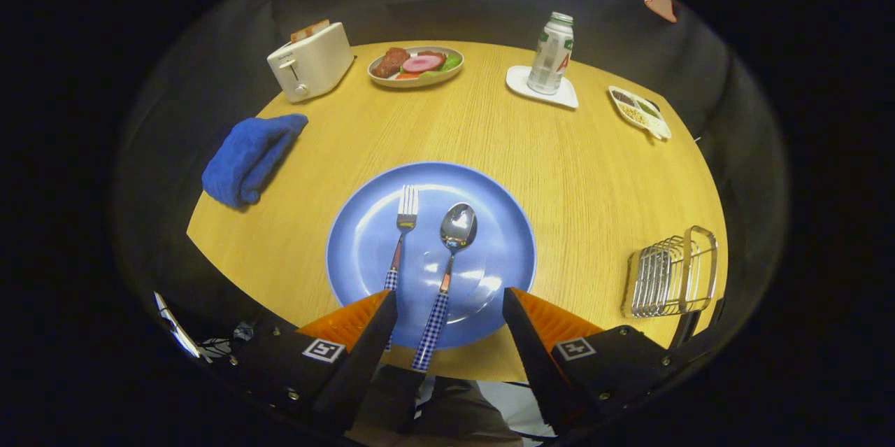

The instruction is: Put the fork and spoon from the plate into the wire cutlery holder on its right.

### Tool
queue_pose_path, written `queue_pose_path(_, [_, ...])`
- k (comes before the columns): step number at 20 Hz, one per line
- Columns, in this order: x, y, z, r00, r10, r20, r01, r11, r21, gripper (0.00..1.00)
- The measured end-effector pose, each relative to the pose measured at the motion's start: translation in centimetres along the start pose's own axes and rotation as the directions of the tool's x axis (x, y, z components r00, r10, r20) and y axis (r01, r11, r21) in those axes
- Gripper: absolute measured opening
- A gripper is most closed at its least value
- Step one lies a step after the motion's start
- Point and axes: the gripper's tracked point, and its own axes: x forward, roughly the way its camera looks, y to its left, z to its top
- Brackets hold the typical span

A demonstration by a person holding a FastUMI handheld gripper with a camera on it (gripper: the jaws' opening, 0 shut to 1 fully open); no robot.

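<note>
Gripper (449,300): two wedge-shaped fingers at bottom centre of frame, ribbed on outer faces, set wide apart; dark blocky housings behind each, square black-and-white marker on top of each, small round screws along housing edges; brownish trouser fabric visible below, between housings

Gripper (449,307) fingers spread wide, nothing between them but the spoon (447,272) handle, fork (401,237) lying just beside it on the blue plate (503,223). Wide stretch of bare table (580,174) between plate and wire cutlery holder (671,272). Toaster (311,60), food plate (415,66), can (552,54), snack tray (640,111) lined up along the far edge, blue cloth (248,157) well off to the left.
</note>
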Motion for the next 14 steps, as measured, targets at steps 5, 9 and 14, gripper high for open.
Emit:
queue_pose_path(5, [1.3,0.4,-1.2,0.996,0.011,-0.085,-0.01,1.0,0.008,0.89])
queue_pose_path(9, [2.0,0.3,-2.4,0.986,-0.002,-0.169,0.001,1.0,-0.004,0.72])
queue_pose_path(14, [2.8,0.4,-2.9,0.965,0.002,-0.263,-0.002,1.0,0.0,0.23])
